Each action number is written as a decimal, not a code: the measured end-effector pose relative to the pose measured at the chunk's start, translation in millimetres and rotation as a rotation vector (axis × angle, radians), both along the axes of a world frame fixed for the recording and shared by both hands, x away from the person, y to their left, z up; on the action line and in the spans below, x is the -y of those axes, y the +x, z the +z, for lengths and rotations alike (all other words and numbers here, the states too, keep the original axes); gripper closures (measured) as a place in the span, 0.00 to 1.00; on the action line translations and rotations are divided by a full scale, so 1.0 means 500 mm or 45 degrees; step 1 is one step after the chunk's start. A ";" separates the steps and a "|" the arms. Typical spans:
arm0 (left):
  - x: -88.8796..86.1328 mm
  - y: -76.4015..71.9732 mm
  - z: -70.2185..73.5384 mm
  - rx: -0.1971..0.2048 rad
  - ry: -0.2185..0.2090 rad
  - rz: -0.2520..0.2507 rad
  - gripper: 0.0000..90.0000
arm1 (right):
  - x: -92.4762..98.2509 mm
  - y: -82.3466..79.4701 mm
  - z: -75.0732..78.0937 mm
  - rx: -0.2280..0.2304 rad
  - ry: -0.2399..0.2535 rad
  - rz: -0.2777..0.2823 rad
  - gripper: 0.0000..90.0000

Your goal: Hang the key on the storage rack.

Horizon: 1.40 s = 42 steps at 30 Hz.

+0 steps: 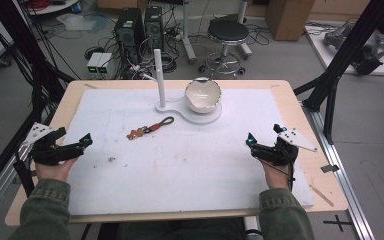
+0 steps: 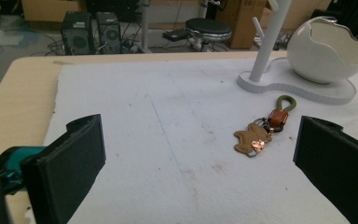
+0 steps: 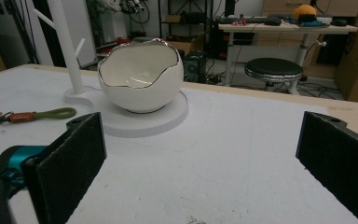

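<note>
Brown and green, the keychain (image 1: 150,127) is lying ahead between our wide-open left gripper (image 1: 75,145) and wide-open right gripper (image 1: 260,145), nearer the left.

stool: a black round one (image 1: 228,31) sat behind the table
PC towers: two (image 1: 139,29) stood on the floor
cardboard box: (image 1: 290,17) far right
</note>
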State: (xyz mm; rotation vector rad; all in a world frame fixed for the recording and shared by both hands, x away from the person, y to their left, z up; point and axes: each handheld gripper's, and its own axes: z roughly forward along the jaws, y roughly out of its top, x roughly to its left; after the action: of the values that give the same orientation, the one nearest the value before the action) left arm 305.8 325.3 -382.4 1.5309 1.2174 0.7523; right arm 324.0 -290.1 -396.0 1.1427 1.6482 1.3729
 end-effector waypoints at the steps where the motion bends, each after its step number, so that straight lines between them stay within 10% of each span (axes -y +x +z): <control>1: 0.004 0.002 0.008 0.001 0.035 -0.007 0.03 | -0.001 0.000 0.000 0.001 -0.001 -0.002 0.01; 24: 0.068 0.073 0.098 -0.055 0.147 -0.212 0.03 | 0.003 -0.003 0.000 -0.012 0.016 -0.001 0.01; 42: 0.106 0.130 0.117 -0.157 0.252 -0.298 0.03 | 0.007 -0.002 0.000 -0.048 0.056 -0.007 0.01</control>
State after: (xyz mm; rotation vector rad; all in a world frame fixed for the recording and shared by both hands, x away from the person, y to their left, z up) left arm 371.0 272.2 -323.9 1.8698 1.0519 0.6449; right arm 322.8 -293.5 -396.1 1.2046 1.6477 1.3985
